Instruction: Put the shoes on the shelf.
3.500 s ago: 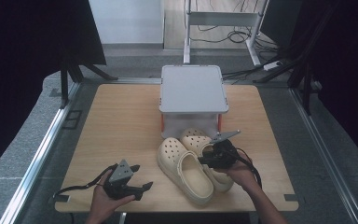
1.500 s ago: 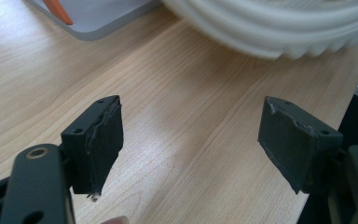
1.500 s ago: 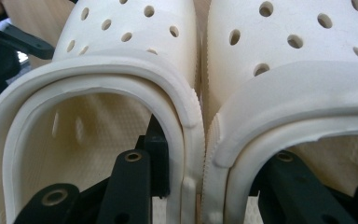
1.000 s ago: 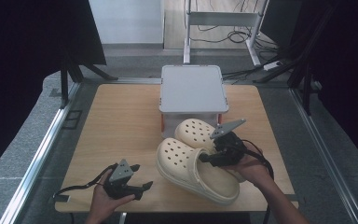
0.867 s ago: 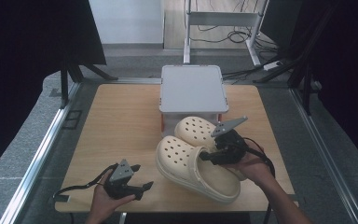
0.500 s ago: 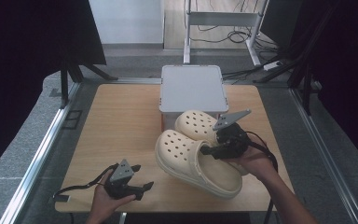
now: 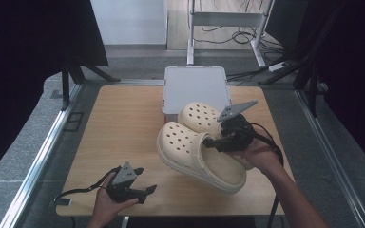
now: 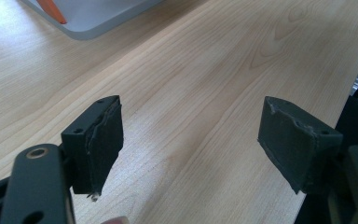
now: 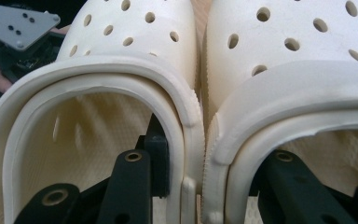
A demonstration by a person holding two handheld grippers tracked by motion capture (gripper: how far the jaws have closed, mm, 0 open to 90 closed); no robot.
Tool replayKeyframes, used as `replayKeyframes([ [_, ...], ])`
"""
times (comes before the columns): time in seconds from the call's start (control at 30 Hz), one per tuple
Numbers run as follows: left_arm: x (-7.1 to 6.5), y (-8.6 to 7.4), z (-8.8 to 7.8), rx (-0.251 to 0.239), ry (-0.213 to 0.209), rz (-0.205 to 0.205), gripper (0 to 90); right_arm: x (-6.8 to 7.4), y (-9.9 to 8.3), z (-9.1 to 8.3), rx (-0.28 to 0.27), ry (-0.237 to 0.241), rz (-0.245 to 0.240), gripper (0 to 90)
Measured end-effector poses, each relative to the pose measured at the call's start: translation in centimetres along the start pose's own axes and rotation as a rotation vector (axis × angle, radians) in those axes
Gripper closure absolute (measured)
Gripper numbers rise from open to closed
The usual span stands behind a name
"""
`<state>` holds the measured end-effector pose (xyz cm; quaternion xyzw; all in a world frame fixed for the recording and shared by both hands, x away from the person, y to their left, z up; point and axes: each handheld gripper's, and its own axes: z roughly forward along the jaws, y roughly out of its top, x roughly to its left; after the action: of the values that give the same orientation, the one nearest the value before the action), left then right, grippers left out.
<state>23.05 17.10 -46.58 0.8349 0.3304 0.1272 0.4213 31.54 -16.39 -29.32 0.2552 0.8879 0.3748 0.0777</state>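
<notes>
In the right gripper view the heels of both cream clogs (image 9: 191,116) run off the bottom edge, and the toe of the right-hand one is cut by the top and right edges. The right tool (image 9: 200,182) has one jaw inside each clog, and the shoe walls hide its pad faces. In the high view the far clog (image 7: 200,116) is partly hidden behind the near clog (image 7: 195,156) and the tool, and it covers the front edge of the grey lidded box (image 7: 195,88). In the left gripper view only a corner of that box (image 8: 93,14) is in frame, with an orange piece (image 8: 53,10) too cropped to identify.
</notes>
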Motion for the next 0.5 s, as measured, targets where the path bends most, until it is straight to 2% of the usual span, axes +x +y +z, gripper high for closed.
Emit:
replayKeyframes([
  [0.5, 0.0, 0.0, 0.0, 0.004, 0.000, 0.002, 22.5, -1.5, 1.8, -0.3, -0.018, 0.005, 0.004, 65.8],
])
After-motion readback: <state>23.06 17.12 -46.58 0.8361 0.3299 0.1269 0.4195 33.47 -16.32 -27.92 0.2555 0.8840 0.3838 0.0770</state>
